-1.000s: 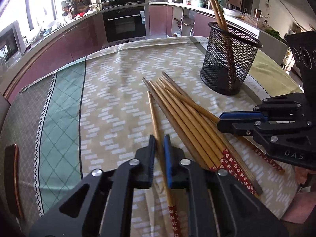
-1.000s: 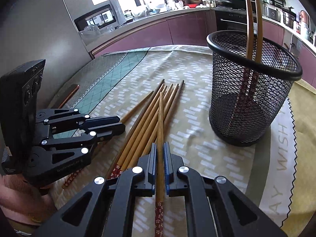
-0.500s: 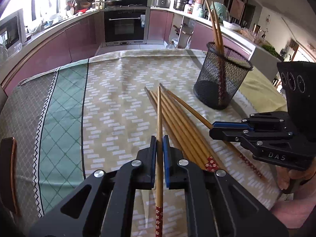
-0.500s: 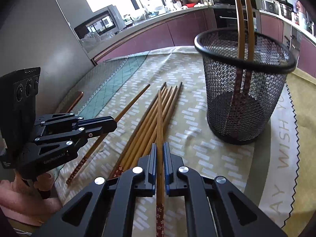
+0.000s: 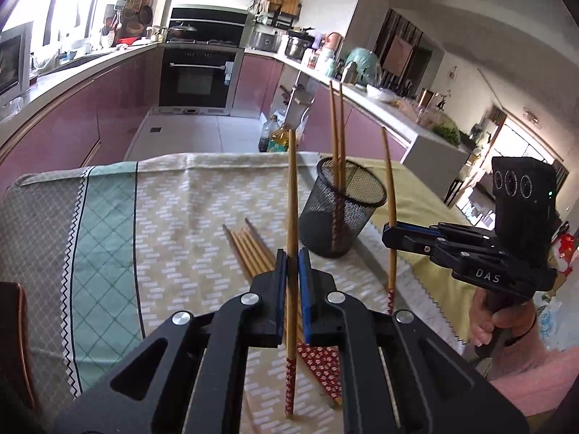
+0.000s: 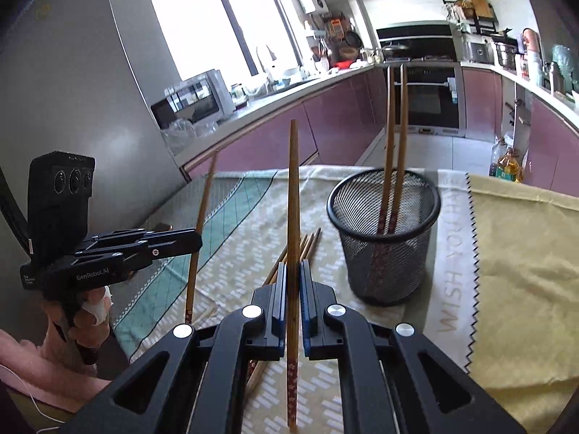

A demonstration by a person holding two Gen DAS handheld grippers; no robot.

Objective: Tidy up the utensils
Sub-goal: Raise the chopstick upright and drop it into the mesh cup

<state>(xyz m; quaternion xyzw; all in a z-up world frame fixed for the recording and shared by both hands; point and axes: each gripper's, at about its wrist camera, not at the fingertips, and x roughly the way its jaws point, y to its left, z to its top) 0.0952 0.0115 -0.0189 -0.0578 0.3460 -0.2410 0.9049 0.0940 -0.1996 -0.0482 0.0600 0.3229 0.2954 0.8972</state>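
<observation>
Both tongs (image 5: 291, 267) (image 6: 291, 282) tight on one upright chopstick (image 5: 291, 199) (image 6: 292, 195) each.

Both chopsticks have left the bench. The left gripper (image 5: 292, 271) has lifted its chopstick (image 5: 291, 195) clear of the pile (image 5: 249, 249), pointing steeply upward. The right gripper (image 6: 292, 282) has raised its chopstick (image 6: 293, 195) likewise, above the tablecloth (image 6: 246, 209).

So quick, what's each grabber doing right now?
Left gripper: shut on one chopstick, lifted off the table.
Right gripper: shut on another chopstick, also lifted.
</observation>
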